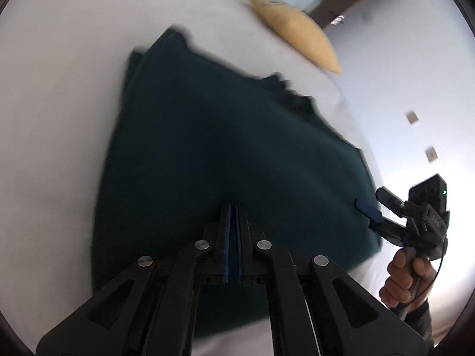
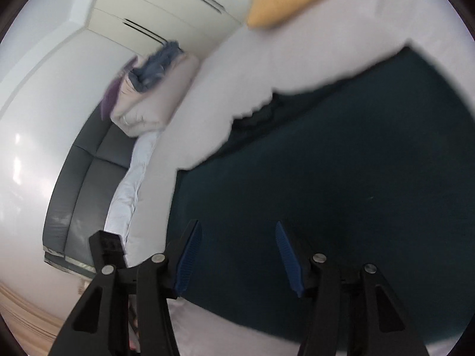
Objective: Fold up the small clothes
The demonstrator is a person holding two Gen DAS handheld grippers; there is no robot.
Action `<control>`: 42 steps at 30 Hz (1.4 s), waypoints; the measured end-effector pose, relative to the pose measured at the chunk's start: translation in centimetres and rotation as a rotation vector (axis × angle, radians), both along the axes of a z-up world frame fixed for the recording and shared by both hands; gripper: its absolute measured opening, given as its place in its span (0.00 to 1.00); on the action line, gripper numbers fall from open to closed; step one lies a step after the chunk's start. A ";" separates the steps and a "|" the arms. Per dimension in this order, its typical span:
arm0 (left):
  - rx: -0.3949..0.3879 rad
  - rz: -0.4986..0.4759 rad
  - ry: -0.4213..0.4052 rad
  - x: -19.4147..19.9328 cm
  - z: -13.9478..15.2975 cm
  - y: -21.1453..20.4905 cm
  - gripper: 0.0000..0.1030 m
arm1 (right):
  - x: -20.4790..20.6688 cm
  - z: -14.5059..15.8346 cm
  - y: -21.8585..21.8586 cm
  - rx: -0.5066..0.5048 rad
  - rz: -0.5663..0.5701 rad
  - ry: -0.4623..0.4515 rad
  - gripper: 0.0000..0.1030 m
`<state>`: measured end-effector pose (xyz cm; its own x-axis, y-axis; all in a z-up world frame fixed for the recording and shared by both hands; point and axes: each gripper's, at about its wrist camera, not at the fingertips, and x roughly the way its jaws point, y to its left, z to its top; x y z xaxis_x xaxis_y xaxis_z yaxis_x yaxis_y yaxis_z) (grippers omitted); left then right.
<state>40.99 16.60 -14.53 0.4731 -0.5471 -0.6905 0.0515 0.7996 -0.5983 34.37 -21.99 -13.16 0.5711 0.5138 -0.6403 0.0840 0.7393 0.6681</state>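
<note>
A yellow cushion [image 1: 294, 28] lies on the far part of the white bed [image 1: 53, 95], well apart from the dark teal garment [image 1: 222, 154], and nothing sits between it and the grippers. In the right wrist view a pale folded duvet [image 2: 154, 98] with a blue-grey cloth [image 2: 157, 65] on top rests beyond the bed's edge, next to a grey sofa [image 2: 86, 175]. The garment is spread flat across the middle of the bed, partly folded, with a doubled edge showing at its far corner. The left gripper [image 1: 233, 207] has its blue-padded fingers drawn nearly together over the garment's near edge; whether cloth is pinched between them cannot be told. The right gripper [image 2: 236, 231] is held wide apart above the garment's near side, holding nothing, and in the left wrist view its fingers sit at the garment's right edge, with the person's hand [image 1: 406, 279] on the handle. Both views are motion-blurred, so the garment's collar area is hard to make out.
</note>
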 end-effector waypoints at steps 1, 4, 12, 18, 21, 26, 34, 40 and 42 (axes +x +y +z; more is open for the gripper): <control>-0.073 0.014 0.003 -0.2 -0.7 0.9 0.02 | 0.0 -1.0 -0.7 0.033 -0.005 0.007 0.47; -0.111 0.006 0.001 -1.1 -1.4 2.2 0.02 | -1.3 -2.2 -3.6 0.117 -0.055 -0.022 0.26; -0.083 0.064 -0.006 -3.7 -1.8 4.8 0.02 | -7.8 -2.1 -11.1 0.167 -0.313 -0.075 0.20; -0.196 0.187 0.008 -6.6 -1.8 7.7 0.02 | -7.8 0.2 -6.3 0.211 -0.171 -0.127 0.50; -0.270 0.255 -0.020 -9.1 -1.1 9.0 0.04 | -5.5 0.1 -1.9 0.222 -0.033 -0.111 0.57; -0.367 0.327 -0.005 -10.6 -1.0 12.0 0.65 | -4.1 -2.9 -1.0 0.215 -0.048 -0.018 0.49; -0.376 0.146 0.108 -6.0 -1.1 11.6 0.82 | -6.9 -2.1 -3.9 0.244 -0.107 -0.035 0.52; -0.448 0.090 0.230 -2.2 -2.1 11.5 0.82 | -6.6 -1.6 -3.5 0.259 -0.087 -0.041 0.53; -0.464 0.078 0.261 -1.1 -2.5 11.3 0.82 | -6.1 -1.4 -2.8 0.255 -0.067 -0.040 0.53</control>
<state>39.93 27.85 -16.99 0.3697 -0.7930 -0.4843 -0.1950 0.4434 -0.8748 28.28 -24.80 -14.52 0.6312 0.6158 -0.4716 0.0970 0.5405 0.8357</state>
